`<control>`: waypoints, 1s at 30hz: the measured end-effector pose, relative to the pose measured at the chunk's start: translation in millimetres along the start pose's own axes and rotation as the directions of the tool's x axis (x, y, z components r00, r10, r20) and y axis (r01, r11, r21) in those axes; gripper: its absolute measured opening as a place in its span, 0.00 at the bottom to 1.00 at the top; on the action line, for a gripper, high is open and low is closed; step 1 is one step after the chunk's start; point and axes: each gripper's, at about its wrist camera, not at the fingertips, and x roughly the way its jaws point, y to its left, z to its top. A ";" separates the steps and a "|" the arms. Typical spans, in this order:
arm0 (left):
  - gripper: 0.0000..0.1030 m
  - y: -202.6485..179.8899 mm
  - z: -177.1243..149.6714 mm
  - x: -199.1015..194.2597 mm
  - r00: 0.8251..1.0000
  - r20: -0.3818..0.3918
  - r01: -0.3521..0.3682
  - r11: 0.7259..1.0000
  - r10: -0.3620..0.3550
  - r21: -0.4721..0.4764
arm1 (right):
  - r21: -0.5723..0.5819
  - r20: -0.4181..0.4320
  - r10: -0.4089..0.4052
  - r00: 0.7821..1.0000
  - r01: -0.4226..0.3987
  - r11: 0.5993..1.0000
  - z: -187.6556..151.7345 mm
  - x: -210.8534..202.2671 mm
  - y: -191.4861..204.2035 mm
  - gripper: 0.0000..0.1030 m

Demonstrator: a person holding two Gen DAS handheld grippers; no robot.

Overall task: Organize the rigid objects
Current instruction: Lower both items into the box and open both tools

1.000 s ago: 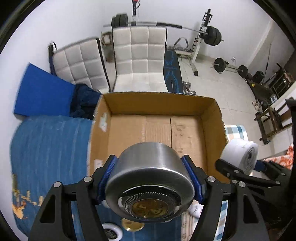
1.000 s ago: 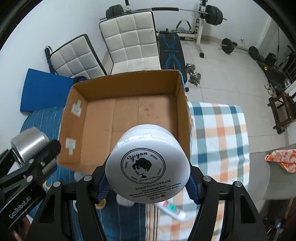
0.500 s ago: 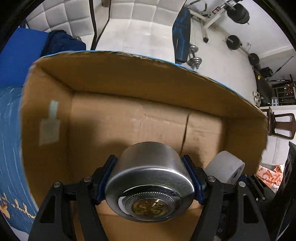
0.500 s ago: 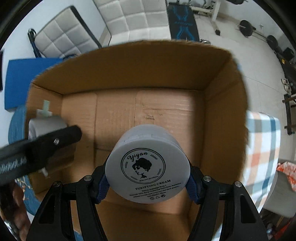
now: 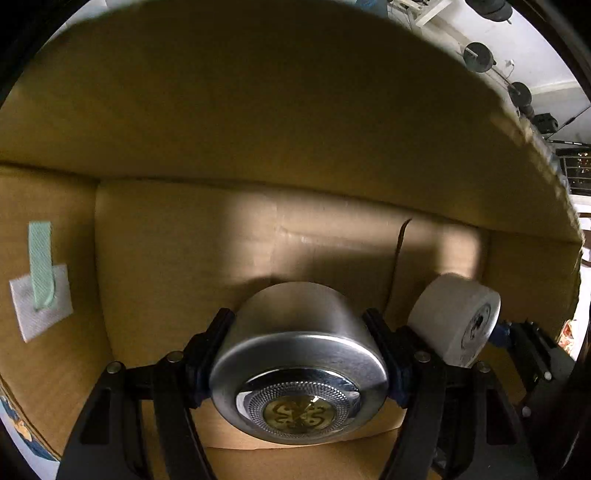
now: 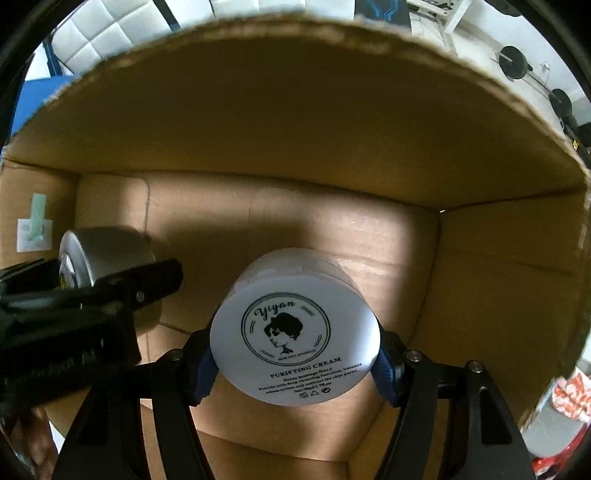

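Observation:
My left gripper [image 5: 297,345] is shut on a round silver metal tin [image 5: 299,369] with a gold emblem on its lid, held low inside the cardboard box [image 5: 258,129]. My right gripper [image 6: 295,354] is shut on a white jar of purifying cream [image 6: 295,325], also inside the box [image 6: 295,122], to the right of the tin. The white jar shows at the right of the left wrist view [image 5: 454,321]. The silver tin [image 6: 103,254] and the left gripper [image 6: 110,288] show at the left of the right wrist view.
The box walls surround both grippers; its floor [image 6: 332,236] is bare cardboard. A white label with green tape [image 5: 40,291] sticks to the left wall. White padded chairs [image 6: 110,29] and gym weights [image 6: 513,62] lie beyond the box's far rim.
Both grippers have moved forward and down from above the box's near edge into the box, each still holding its object. The box walls now fill both views.

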 end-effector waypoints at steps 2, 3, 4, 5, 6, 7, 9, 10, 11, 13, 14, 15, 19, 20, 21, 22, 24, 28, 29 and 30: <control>0.67 -1.1 -5.8 3.4 1.000 -0.010 -0.002 1.000 0.002 0.000 | -0.010 -0.013 -0.013 1.000 0.013 1.000 0.2 4.8 0.3 0.68; 0.67 -1.6 -8.8 6.1 1.000 -0.021 0.002 1.000 -0.002 0.000 | -0.016 -0.025 -0.015 1.000 0.015 1.000 -0.3 8.3 -0.4 0.68; 0.67 -2.2 -11.8 9.1 0.999 -0.034 0.005 1.000 -0.005 0.000 | -0.012 -0.025 -0.019 0.999 0.019 1.000 -0.6 8.4 -1.2 0.68; 0.67 -3.4 -14.2 10.1 0.999 -0.032 -0.003 1.000 0.003 0.008 | -0.020 -0.031 -0.023 0.999 0.022 1.000 -0.7 10.7 1.1 0.68; 0.67 -5.4 -15.9 9.8 1.000 -0.027 -0.014 1.000 0.014 0.020 | -0.026 -0.037 -0.023 0.999 0.022 0.999 -0.9 12.3 1.3 0.68; 0.68 -7.2 -18.1 9.0 0.999 -0.026 -0.020 0.999 0.020 0.027 | -0.026 -0.045 -0.025 0.999 0.024 0.999 0.5 14.8 2.9 0.68; 0.69 -8.9 -22.3 7.9 0.999 -0.030 -0.026 0.999 0.026 0.020 | -0.029 -0.061 -0.023 0.998 0.021 0.999 -2.5 16.0 1.0 0.70; 0.69 -9.4 -22.2 8.3 0.999 -0.029 -0.026 1.000 0.026 0.009 | -0.028 -0.064 -0.020 0.998 0.018 0.999 -4.0 15.7 0.5 0.71; 0.69 -9.2 -25.0 6.0 0.999 -0.027 -0.024 1.000 0.024 0.000 | -0.027 -0.071 -0.016 0.997 0.014 1.000 -3.6 15.5 3.4 0.72; 0.69 -11.7 -29.5 1.7 0.999 -0.026 -0.024 1.000 0.024 0.000 | -0.024 -0.075 -0.011 0.997 0.010 1.000 -7.1 11.9 1.7 0.72; 0.69 -14.2 -33.2 -3.3 1.000 -0.016 -0.026 1.000 0.026 0.004 | -0.027 -0.077 -0.011 0.997 0.009 1.000 -9.7 10.4 0.8 0.72; 0.69 -16.2 -34.9 -6.6 0.999 -0.009 -0.035 0.999 0.035 0.009 | -0.020 -0.079 -0.003 0.997 0.001 1.000 -13.1 7.7 -1.2 0.72; 0.69 -23.9 -49.2 -25.7 0.998 0.033 -0.059 0.998 0.058 0.028 | -0.011 -0.072 0.006 0.997 -0.007 1.000 -26.3 -3.7 -7.7 0.73; 0.69 -24.1 -55.4 -31.6 0.997 0.042 -0.065 0.998 0.064 0.028 | -0.009 -0.069 0.004 0.998 -0.004 1.000 -31.6 -7.0 -8.3 0.73; 0.69 -23.9 -60.0 -36.3 0.996 0.052 -0.073 0.997 0.071 0.026 | -0.008 -0.062 -0.004 0.998 0.004 1.000 -38.0 -10.7 -8.3 0.74; 0.70 -23.6 -66.2 -41.7 0.995 0.067 -0.079 0.997 0.077 0.025 | -0.008 -0.055 -0.011 0.998 0.011 1.000 -43.0 -13.8 -7.9 0.76; 0.75 -24.8 -77.2 -50.5 0.992 0.091 -0.086 0.996 0.084 0.019 | -0.004 -0.038 -0.017 0.999 0.017 1.000 -57.1 -20.8 -8.2 0.80; 0.83 -30.5 -101.7 -71.7 0.983 0.153 -0.101 0.995 0.098 0.011 | 0.021 -0.008 -0.012 1.000 0.012 1.000 -84.3 -28.9 -9.0 0.83; 0.85 -29.3 -110.4 -75.1 0.981 0.166 -0.107 0.994 0.103 0.014 | 0.028 0.000 -0.008 1.000 0.008 1.000 -95.4 -30.9 -9.3 0.83; 0.86 -28.4 -119.7 -75.1 0.978 0.175 -0.117 0.993 0.112 0.017 | 0.037 0.011 -0.007 1.000 0.006 0.999 -107.7 -33.6 -10.4 0.85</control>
